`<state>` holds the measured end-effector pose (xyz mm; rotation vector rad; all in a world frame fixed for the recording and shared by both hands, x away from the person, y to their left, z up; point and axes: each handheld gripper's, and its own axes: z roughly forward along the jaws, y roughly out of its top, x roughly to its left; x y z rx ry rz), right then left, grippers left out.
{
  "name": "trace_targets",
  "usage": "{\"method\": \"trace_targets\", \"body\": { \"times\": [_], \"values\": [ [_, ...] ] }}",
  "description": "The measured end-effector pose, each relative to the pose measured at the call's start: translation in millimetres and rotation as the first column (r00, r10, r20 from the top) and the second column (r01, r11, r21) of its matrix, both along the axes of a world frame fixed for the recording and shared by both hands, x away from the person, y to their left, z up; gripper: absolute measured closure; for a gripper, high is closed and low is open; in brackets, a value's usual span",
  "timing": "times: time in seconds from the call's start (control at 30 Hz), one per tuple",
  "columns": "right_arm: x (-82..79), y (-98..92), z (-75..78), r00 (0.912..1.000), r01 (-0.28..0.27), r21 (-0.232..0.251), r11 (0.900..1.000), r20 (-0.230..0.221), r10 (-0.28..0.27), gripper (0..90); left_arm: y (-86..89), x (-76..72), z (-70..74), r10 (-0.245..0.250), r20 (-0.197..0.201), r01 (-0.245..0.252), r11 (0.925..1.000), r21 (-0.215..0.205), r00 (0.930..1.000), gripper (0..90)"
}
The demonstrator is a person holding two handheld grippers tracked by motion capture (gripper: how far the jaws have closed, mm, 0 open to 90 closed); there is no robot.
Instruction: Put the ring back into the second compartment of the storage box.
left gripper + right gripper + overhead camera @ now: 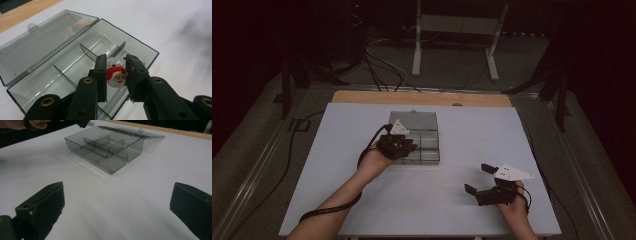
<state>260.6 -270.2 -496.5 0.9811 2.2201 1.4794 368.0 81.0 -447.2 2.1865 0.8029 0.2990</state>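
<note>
A clear smoky plastic box (140, 40) with inner dividers lies open on the white table, its lid (42, 47) folded flat behind it. My left gripper (116, 75) hangs over the box's near compartments, shut on a small round Santa Claus figure (116, 76) in red and white. In the high view the left gripper (399, 145) sits over the box (429, 142) at the table's middle. My right gripper (477, 178) rests low near the front right, jaws wide open with nothing between them. The box (105, 147) lies ahead of it.
The white table top (472, 130) has a wooden strip (422, 97) along its far edge. A metal stand (457, 30) and cables lie on the dark floor beyond. Cables trail from both grippers off the table's front.
</note>
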Motion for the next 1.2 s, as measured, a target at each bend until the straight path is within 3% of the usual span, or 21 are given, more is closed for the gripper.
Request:
{"method": "trace_targets", "body": {
  "times": [0.73, 0.9, 1.2],
  "values": [
    [-0.2, 0.0, 0.0, 1.0000, -0.002, 0.000, 1.000, -0.001, 0.002, 0.0, -3.0, 30.4, -8.1, 0.046, -0.031, -0.045, 0.9988, 0.017, 0.9985, 73.8],
    [-0.3, 0.4, 0.0, 1.0000, -0.004, 0.000, 1.000, -0.001, 0.004, 0.0, -4.8, 35.2, -12.7, 0.041, -0.039, -0.039, 0.9982, 0.046, 0.9984, 73.7],
    [-0.3, 0.4, 0.0, 1.0000, -0.005, -0.001, 1.000, -0.002, 0.005, 0.0, -8.2, 44.4, -20.0, 0.043, -0.055, -0.040, 0.9975, 0.058, 0.9975, 73.7]
  ]
}}
